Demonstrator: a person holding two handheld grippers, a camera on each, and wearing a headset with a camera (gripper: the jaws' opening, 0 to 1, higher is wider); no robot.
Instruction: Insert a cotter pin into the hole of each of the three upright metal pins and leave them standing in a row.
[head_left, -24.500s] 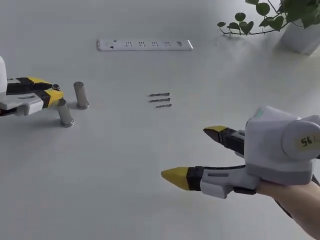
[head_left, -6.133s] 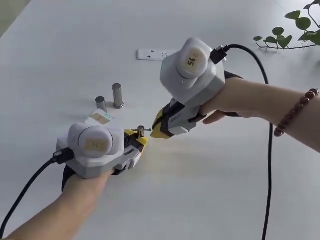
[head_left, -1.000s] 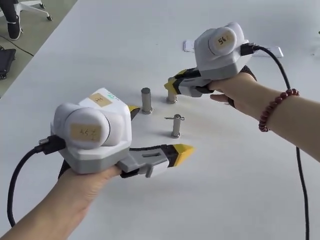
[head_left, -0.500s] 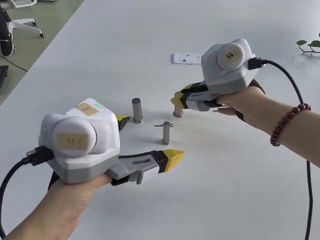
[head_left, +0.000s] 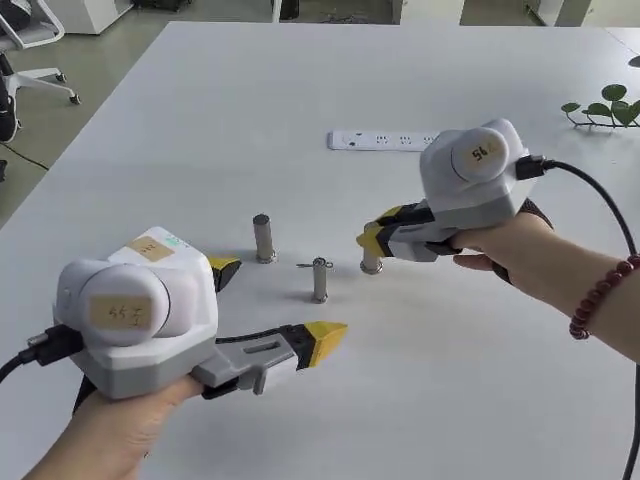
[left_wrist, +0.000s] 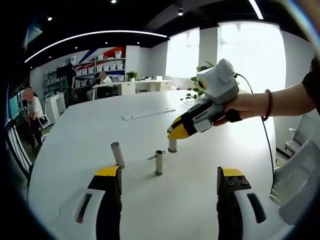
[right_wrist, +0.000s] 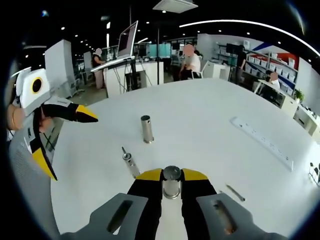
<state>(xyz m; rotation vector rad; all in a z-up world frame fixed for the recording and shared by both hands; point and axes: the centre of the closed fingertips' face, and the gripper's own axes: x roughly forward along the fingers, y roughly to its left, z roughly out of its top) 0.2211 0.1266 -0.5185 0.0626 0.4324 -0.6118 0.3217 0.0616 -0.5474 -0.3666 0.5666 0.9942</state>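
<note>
Three upright metal pins stand in a row on the white table. The middle pin (head_left: 320, 281) (left_wrist: 159, 163) (right_wrist: 131, 163) has a cotter pin through its top. The left pin (head_left: 263, 238) (left_wrist: 117, 154) (right_wrist: 146, 129) is bare. My right gripper (head_left: 373, 241) (right_wrist: 171, 176) is shut on the right pin (head_left: 371, 263) (right_wrist: 171, 181) (left_wrist: 172, 145). My left gripper (head_left: 275, 300) (left_wrist: 169, 172) hovers open in front of the row, with nothing between its jaws. A loose cotter pin (right_wrist: 234, 192) lies on the table to the right.
A white power strip (head_left: 385, 140) (right_wrist: 262, 135) lies farther back on the table. A potted plant (head_left: 600, 100) is at the far right edge. A black cable (head_left: 600, 215) trails from the right gripper. People and desks are in the room beyond.
The head camera has shifted, so the whole scene sits lower in view. The right gripper stays at the right pin, and the left gripper stays open near the row.
</note>
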